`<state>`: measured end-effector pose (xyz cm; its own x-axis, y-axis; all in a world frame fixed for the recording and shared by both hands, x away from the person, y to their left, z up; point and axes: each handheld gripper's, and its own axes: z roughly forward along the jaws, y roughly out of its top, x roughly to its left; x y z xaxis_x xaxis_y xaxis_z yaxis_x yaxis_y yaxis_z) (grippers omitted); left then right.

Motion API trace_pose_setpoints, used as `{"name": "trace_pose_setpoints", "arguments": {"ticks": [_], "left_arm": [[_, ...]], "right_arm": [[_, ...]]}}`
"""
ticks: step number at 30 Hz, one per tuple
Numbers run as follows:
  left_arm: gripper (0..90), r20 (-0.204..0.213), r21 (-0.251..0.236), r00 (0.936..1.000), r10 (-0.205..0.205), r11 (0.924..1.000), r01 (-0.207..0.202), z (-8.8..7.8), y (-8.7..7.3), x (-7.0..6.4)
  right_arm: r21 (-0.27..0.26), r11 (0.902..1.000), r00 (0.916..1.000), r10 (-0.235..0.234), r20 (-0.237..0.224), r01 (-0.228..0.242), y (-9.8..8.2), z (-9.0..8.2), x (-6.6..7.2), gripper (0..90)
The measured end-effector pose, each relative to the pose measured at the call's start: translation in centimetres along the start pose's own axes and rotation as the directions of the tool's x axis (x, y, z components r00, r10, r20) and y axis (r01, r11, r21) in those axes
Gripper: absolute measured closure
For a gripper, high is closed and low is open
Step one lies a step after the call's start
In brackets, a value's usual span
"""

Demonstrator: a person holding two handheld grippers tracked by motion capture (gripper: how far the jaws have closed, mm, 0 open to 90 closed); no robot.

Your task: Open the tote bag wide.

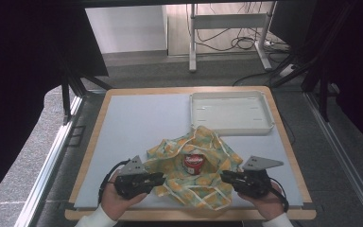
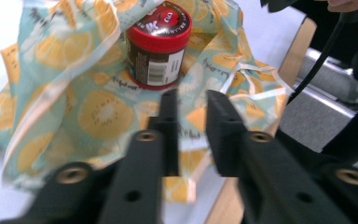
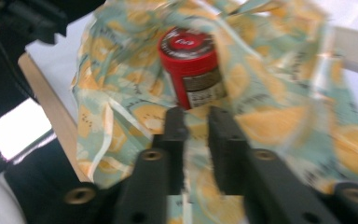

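A cloth (image 1: 203, 189) printed with orange slices lies crumpled on the near part of the table. On its middle stands a small jar (image 1: 194, 163) with a red lid. My left gripper (image 1: 159, 178) is at the cloth's left edge and my right gripper (image 1: 224, 176) at its right edge. In the left gripper view the jaws (image 2: 191, 100) stand nearly together with a fold of the cloth (image 2: 98, 112) between them, and the jar (image 2: 157, 46) is just beyond. In the right gripper view the right gripper (image 3: 196, 114) pinches the cloth (image 3: 279, 121) in front of the jar (image 3: 193, 65).
A shallow white tray (image 1: 231, 128) sits at the back right of the grey mat (image 1: 137, 123). The table's wooden edge (image 1: 189, 215) runs close under both hands. Beyond the table stand a metal desk frame (image 1: 227, 21) and cables on the floor.
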<state>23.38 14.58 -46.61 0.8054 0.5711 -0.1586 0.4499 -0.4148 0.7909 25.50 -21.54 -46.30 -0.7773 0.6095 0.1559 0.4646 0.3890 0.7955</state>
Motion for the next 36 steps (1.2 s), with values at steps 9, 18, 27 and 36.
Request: {"name": "trace_pose_setpoints", "arguments": {"ticks": [9,18,27,36], "left_arm": [[89.3,-0.040,0.086,0.9987,-0.031,0.9956,0.035,4.7,3.2,2.7],[90.0,-0.072,0.104,0.9952,-0.065,0.9919,0.073,7.2,3.7,4.7],[90.0,-0.112,0.141,0.9902,-0.084,0.9850,0.099,10.6,5.3,7.5],[90.0,-0.139,0.147,0.9803,-0.140,0.9760,0.161,12.5,5.1,9.7]], "right_arm": [[0.144,0.9883,0.9982,-0.054,0.027,0.050,2.1,5.2,-0.3,89.1],[0.191,0.9797,0.9975,-0.065,0.028,0.059,1.8,6.5,-0.6,89.1],[0.254,0.9652,0.9979,-0.064,0.005,0.061,0.3,7.5,-0.7,89.2],[0.265,0.9619,0.9968,-0.055,-0.059,0.068,-0.8,7.0,0.0,89.2]]}}
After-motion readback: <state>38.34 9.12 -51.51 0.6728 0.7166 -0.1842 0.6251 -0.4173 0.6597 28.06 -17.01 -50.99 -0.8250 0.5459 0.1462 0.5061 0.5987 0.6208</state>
